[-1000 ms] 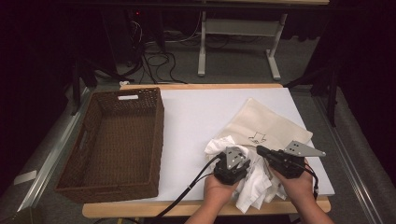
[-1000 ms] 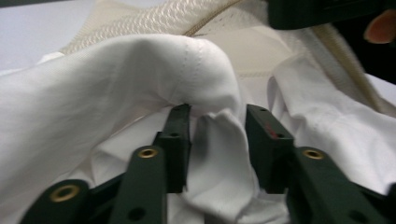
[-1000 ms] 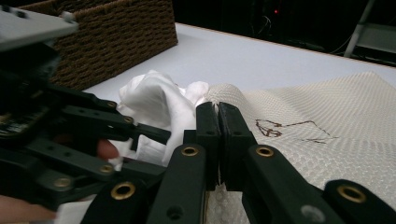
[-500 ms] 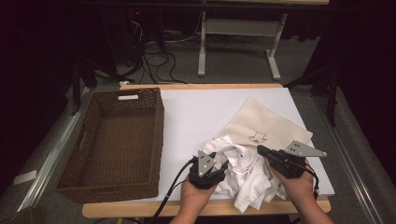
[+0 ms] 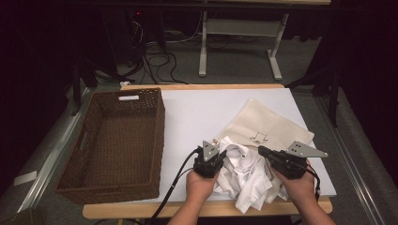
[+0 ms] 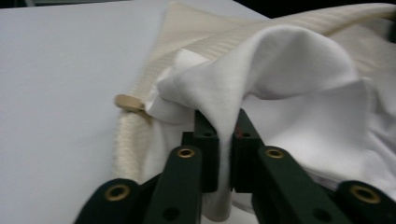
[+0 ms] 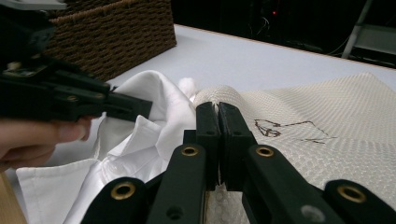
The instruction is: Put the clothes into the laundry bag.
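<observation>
Our left gripper (image 5: 210,161) has shifted left, now lower centre, pinching crumpled white cotton shirt (image 6: 289,93); right gripper (image 7: 218,116) pinches cream mesh laundry bag (image 7: 327,154) edge. We judge bagging underway.

No readable text; mesh bag (image 5: 272,126) mark illegible.

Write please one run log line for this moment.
left gripper: jaws shut on white shirt | right gripper: jaws shut on mesh bag edge | wicker basket: at left
</observation>
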{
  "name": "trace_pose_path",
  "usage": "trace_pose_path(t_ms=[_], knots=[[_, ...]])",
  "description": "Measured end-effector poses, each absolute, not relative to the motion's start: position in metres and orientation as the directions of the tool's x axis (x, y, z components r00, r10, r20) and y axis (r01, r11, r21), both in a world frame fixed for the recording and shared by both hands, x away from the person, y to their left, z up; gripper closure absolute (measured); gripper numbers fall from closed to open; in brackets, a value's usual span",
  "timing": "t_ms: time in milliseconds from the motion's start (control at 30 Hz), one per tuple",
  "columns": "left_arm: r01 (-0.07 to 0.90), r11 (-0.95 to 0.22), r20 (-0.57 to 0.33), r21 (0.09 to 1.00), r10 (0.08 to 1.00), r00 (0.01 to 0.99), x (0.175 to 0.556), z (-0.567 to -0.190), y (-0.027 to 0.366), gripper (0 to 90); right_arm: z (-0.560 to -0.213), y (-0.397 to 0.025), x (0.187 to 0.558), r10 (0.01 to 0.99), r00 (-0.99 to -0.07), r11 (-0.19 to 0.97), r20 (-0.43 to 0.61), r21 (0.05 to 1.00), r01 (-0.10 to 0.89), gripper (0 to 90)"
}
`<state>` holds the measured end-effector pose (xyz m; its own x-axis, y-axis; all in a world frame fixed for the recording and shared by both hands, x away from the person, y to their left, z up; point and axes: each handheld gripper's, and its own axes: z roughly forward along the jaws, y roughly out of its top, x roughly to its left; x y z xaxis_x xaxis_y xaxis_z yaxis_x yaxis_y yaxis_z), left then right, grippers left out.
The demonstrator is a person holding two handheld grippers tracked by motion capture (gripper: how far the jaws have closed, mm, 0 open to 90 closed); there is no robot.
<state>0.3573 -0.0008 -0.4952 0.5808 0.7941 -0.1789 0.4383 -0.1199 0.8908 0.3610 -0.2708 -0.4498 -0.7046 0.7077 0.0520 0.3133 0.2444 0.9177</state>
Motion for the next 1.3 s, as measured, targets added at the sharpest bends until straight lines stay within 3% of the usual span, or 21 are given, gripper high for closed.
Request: trace_pose_path(t_ms=[267, 500, 633, 867, 1200, 1300], knots=[[0.418, -0.209, -0.150, 0.884, 0.720, 0.678, 0.341, -0.497, -0.038, 87.6, -0.450, -0.269, 0.361, 0.707, -0.706, 0.247, 0.053, 0.916, 0.316, 88.9], [0.459, -0.233, -0.151, 0.857, 0.738, 0.658, 0.359, -0.499, -0.057, 85.4, -0.450, -0.269, 0.361, 0.705, -0.707, 0.246, 0.056, 0.916, 0.317, 88.9], [0.487, -0.177, -0.183, 0.855, 0.776, 0.604, 0.372, -0.498, -0.057, 81.0, -0.450, -0.269, 0.362, 0.708, -0.705, 0.245, 0.054, 0.917, 0.316, 88.9], [0.445, -0.117, -0.185, 0.888, 0.794, 0.579, 0.359, -0.498, -0.039, 54.3, -0.450, -0.272, 0.361, 0.705, -0.708, 0.244, 0.049, 0.920, 0.307, 88.8], [0.399, -0.063, -0.188, 0.915, 0.807, 0.559, 0.324, -0.491, -0.015, 34.5, -0.449, -0.271, 0.359, 0.710, -0.702, 0.242, 0.054, 0.918, 0.314, 88.7], [0.395, -0.066, -0.202, 0.916, 0.776, 0.597, 0.313, -0.491, -0.018, 28.4, -0.449, -0.271, 0.359, 0.712, -0.700, 0.241, 0.054, 0.918, 0.315, 88.6]])
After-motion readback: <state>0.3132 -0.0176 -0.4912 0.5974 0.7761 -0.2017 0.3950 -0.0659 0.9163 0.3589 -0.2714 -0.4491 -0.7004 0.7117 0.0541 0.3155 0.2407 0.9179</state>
